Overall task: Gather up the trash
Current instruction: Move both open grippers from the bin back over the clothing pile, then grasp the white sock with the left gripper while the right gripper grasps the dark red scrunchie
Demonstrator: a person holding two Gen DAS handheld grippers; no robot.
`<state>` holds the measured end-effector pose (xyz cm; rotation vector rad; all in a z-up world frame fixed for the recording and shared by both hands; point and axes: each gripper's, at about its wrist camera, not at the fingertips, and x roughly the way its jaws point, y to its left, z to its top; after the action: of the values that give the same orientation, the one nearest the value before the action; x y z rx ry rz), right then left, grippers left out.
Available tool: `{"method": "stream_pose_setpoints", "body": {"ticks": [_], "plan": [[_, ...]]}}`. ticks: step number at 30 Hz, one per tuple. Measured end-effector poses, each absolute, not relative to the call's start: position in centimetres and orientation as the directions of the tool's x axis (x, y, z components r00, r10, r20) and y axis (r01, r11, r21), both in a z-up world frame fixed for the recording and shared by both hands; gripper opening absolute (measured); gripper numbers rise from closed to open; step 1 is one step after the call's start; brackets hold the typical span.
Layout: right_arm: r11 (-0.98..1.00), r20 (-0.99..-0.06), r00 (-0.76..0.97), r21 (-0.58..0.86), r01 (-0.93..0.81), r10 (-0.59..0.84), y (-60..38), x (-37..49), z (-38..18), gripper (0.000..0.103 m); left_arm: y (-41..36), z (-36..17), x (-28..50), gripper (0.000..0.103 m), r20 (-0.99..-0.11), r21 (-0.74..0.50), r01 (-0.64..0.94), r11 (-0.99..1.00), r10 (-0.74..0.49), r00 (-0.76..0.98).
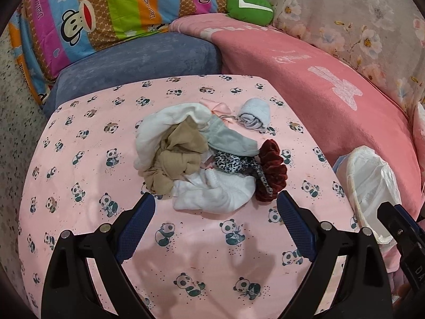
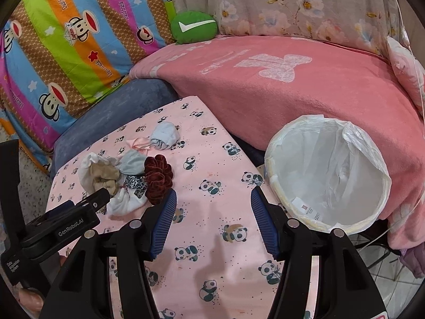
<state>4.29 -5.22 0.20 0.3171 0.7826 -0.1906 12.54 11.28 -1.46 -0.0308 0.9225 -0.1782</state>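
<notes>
While both claws stand off from the work, findings are as follows.

Location of trash: heap of small soft cloth items (image 1: 202,156) lies near the middle of the bench, on a pink panda-print cover (image 1: 87,159); a rolled pale-blue sock (image 1: 255,117) sits just beside the heap, apart from it.
Heap contents: white fleece piece, beige stocking (image 1: 178,159), grey sock, leopard-print scrunchie, dark-red velvet scrunchie (image 1: 273,170).
Receptacle: round bin lined with a white plastic bag (image 2: 329,175), beside the bench on the right, mouth open, nothing seen inside.
Left claw (image 1: 215,207): jaws apart, empty, poised just short of the heap's near edge.
Right claw (image 2: 213,204): jaws apart, empty, over bare cover between heap and bin.
Handling, judged: items light, limp, not fragile; tangled, so one pull may drag neighbours.
Hold point, judged: pinch a raised fold; the velvet scrunchie's thick rim offers the surest bite.
</notes>
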Motion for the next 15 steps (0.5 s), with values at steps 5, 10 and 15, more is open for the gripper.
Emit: {"method": "stream_pose_setpoints", "body": {"ticks": [5,10,15], "plan": [[0.940,-0.724,0.689,0.210,0.268,-0.035,-4.1,5.2,-0.5,0.059,12.8,-2.8,13.0,0.089,-0.813,-0.114,0.118,0.986,-0.161,0.559],[0.947,-0.727,0.686,0.199,0.251,-0.029,-3.1,6.0,-1.2,0.059,13.8,-4.4,13.5,0.089,-0.835,-0.159,0.102,0.982,-0.188,0.516],[0.950,-0.732,0.681,0.199,0.242,-0.020,-2.7,6.9,-1.6,0.059,14.2,-5.2,14.3,0.088,-0.841,-0.224,0.086,0.971,-0.237,0.486]]}}
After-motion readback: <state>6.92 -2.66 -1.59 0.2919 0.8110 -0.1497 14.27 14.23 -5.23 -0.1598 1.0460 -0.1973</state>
